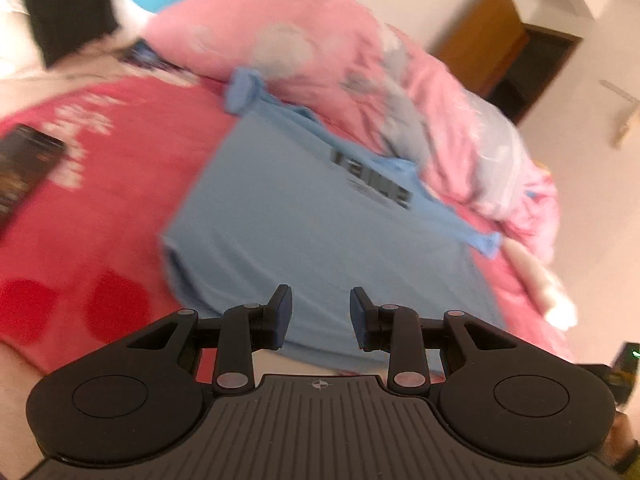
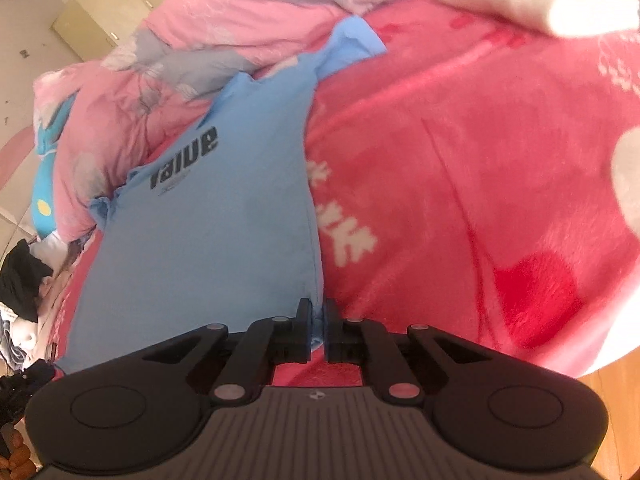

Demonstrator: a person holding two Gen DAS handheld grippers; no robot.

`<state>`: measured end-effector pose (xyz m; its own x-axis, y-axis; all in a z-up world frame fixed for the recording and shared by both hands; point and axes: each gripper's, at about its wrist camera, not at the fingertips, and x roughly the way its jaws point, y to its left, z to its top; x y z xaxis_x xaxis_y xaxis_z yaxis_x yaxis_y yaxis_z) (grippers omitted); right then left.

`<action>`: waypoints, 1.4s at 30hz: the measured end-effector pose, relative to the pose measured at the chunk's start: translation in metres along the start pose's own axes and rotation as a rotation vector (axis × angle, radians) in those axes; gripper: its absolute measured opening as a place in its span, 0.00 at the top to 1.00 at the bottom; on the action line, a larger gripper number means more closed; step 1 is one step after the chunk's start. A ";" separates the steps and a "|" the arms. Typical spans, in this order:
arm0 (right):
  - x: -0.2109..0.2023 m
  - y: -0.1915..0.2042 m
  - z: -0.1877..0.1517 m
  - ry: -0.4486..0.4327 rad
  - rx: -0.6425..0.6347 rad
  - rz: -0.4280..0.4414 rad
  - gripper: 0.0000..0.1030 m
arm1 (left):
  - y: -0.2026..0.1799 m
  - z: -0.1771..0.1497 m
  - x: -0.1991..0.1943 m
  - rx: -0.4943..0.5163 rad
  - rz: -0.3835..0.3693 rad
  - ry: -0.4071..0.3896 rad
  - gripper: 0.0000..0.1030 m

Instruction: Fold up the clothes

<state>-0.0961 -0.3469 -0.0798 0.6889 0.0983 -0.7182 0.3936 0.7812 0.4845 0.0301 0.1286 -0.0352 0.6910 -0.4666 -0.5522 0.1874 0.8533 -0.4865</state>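
Observation:
A light blue T-shirt (image 1: 304,208) with black lettering lies spread on a red blanket (image 1: 108,208). My left gripper (image 1: 320,312) hovers open over the shirt's near hem, with nothing between its fingers; that view is blurred. In the right wrist view the same T-shirt (image 2: 208,208) runs away from me across the red blanket (image 2: 460,180). My right gripper (image 2: 318,320) is shut on the shirt's near corner, where blue cloth shows pinched between the pads.
A rumpled pink quilt (image 1: 320,48) is heaped along the shirt's far side and touches its sleeves. A dark phone-like slab (image 1: 24,164) lies on the blanket at left. Black clothing (image 2: 20,280) sits piled at the left edge. A wooden door (image 1: 484,36) stands behind.

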 end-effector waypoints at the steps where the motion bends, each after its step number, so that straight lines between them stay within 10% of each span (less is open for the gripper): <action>1: 0.002 -0.001 0.000 0.001 0.009 0.005 0.95 | 0.004 0.002 -0.001 0.003 0.031 -0.006 0.70; 21: 0.006 -0.008 -0.001 0.016 0.049 0.040 0.94 | 0.041 0.012 0.026 -0.039 0.202 -0.029 0.64; 42: 0.006 -0.012 0.000 0.018 0.066 0.055 0.94 | 0.063 0.012 0.027 -0.149 0.200 -0.083 0.64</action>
<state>-0.0967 -0.3555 -0.0899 0.7001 0.1517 -0.6978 0.3950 0.7318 0.5554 0.0691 0.1727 -0.0721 0.7600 -0.2657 -0.5931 -0.0595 0.8803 -0.4707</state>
